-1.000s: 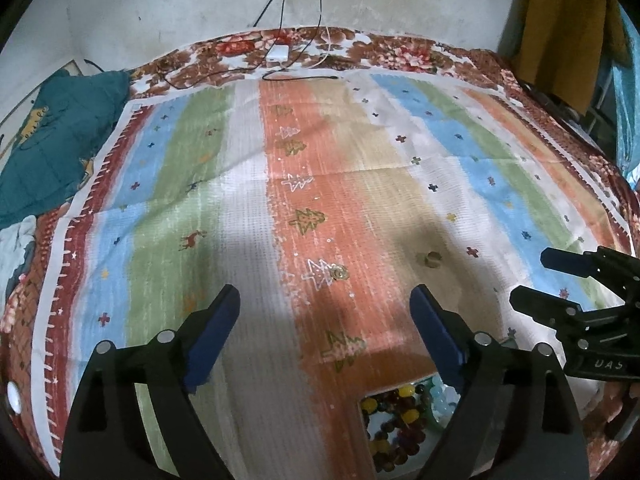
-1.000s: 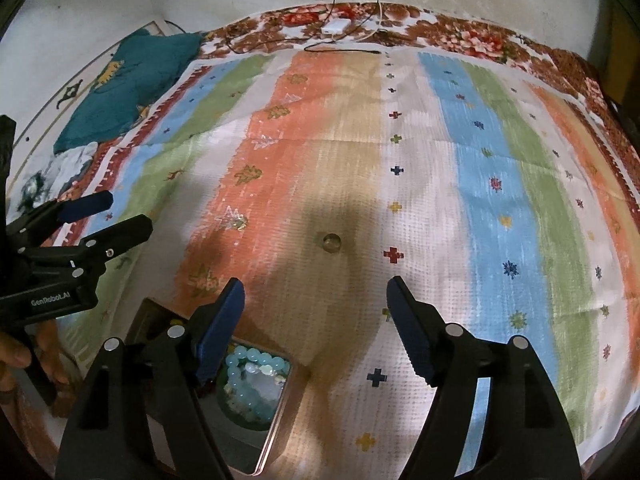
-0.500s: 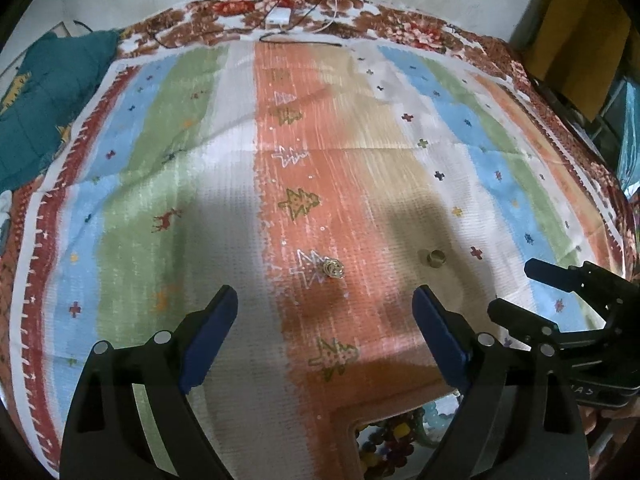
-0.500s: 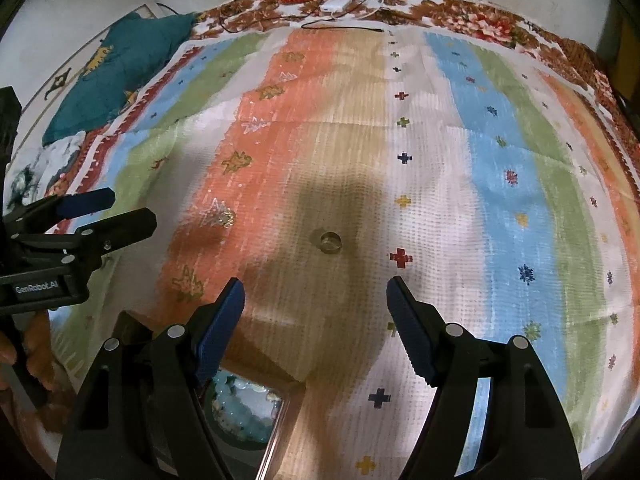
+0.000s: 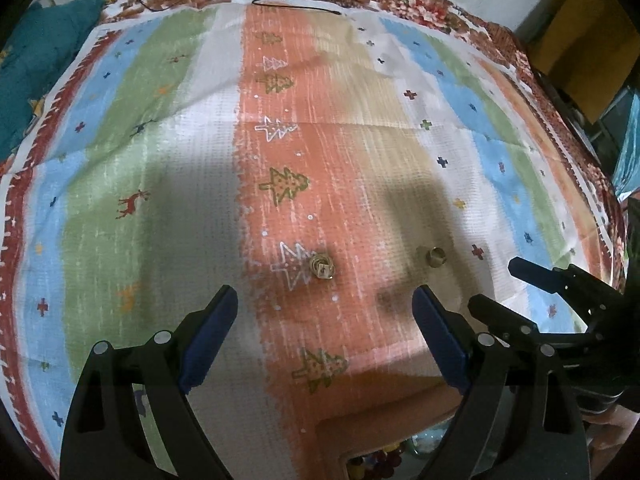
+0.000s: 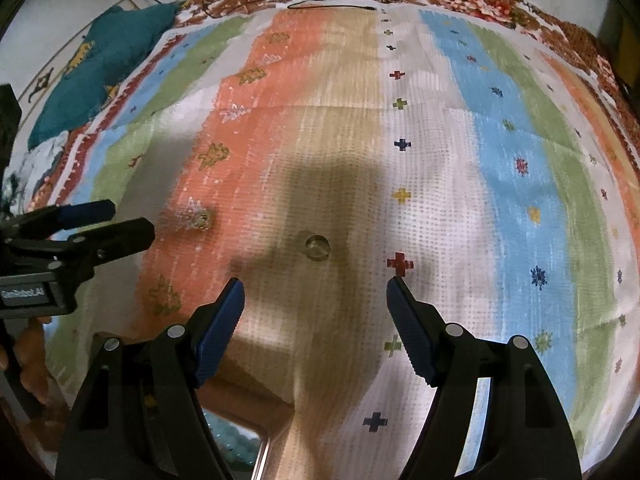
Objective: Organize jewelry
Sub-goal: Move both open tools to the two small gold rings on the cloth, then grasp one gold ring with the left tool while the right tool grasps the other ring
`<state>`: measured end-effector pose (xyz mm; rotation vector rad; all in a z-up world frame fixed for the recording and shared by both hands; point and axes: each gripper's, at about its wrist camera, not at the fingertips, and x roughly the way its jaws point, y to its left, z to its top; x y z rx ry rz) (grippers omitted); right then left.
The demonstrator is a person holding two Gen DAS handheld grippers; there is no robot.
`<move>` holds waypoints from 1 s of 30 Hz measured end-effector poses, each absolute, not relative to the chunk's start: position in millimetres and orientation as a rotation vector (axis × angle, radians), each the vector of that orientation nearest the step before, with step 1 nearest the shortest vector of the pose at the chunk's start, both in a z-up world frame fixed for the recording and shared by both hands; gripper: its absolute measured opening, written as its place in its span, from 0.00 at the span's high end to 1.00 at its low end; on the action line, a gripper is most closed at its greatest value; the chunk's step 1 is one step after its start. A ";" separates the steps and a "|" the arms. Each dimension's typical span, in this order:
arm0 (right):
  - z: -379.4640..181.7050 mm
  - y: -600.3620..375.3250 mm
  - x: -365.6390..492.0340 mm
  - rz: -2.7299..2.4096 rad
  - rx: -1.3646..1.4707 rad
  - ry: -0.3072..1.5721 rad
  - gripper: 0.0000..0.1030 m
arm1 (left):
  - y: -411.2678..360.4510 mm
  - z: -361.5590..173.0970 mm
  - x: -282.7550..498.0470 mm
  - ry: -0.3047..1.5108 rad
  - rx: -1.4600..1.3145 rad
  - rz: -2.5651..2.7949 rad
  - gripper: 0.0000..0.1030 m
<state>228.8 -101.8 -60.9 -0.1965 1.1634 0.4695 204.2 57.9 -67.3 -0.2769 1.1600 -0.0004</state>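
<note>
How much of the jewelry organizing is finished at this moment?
Done: beaded pieces already lie in the box at the near edge. In hand: nothing; the left gripper and right gripper are both open. Left: the small gold trinket and the gold ring still lie on the striped cloth.

Looks like a bedroom at home: striped bedsheet [image 5: 168, 184] spread over a bed, teal pillow [image 6: 108, 64] at its far-left corner.
</note>
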 end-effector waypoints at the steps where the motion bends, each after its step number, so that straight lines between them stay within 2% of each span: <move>1: -63.3 -101.0 230.4 0.469 -0.200 1.169 0.29 | 57.8 -68.6 205.8 1.163 -0.276 0.001 0.15; 12: -77.3 -94.1 248.3 0.461 -0.206 1.202 0.29 | 58.9 -90.3 226.1 1.226 -0.249 0.005 0.19; 15: -79.9 -91.4 251.6 0.463 -0.210 1.207 0.29 | 58.8 -96.4 231.6 1.243 -0.247 0.005 0.21; 17: -81.6 -89.3 253.1 0.466 -0.215 1.210 0.29 | 58.6 -101.9 235.4 1.267 -0.259 -0.019 0.28; 19: -82.7 -87.4 254.7 0.469 -0.218 1.212 0.29 | 57.4 -104.8 238.2 1.277 -0.248 -0.014 0.31; 21: -83.4 -85.2 255.9 0.476 -0.218 1.214 0.32 | 56.0 -107.4 240.5 1.283 -0.234 -0.014 0.33; 22: -84.0 -83.7 256.6 0.481 -0.219 1.217 0.37 | 55.6 -108.9 241.9 1.288 -0.234 -0.017 0.33; 24: -85.6 -82.0 257.4 0.487 -0.219 1.224 0.39 | 55.5 -111.1 244.1 1.294 -0.237 -0.020 0.35; 26: -88.9 -80.2 258.6 0.493 -0.218 1.236 0.45 | 53.7 -113.3 246.3 1.301 -0.229 -0.025 0.41; 29: -93.6 -79.0 260.3 0.503 -0.205 1.258 0.48 | 51.8 -116.2 247.9 1.312 -0.223 -0.026 0.50; 30: -94.2 -78.3 260.6 0.504 -0.207 1.260 0.48 | 51.7 -117.4 248.9 1.317 -0.217 -0.023 0.51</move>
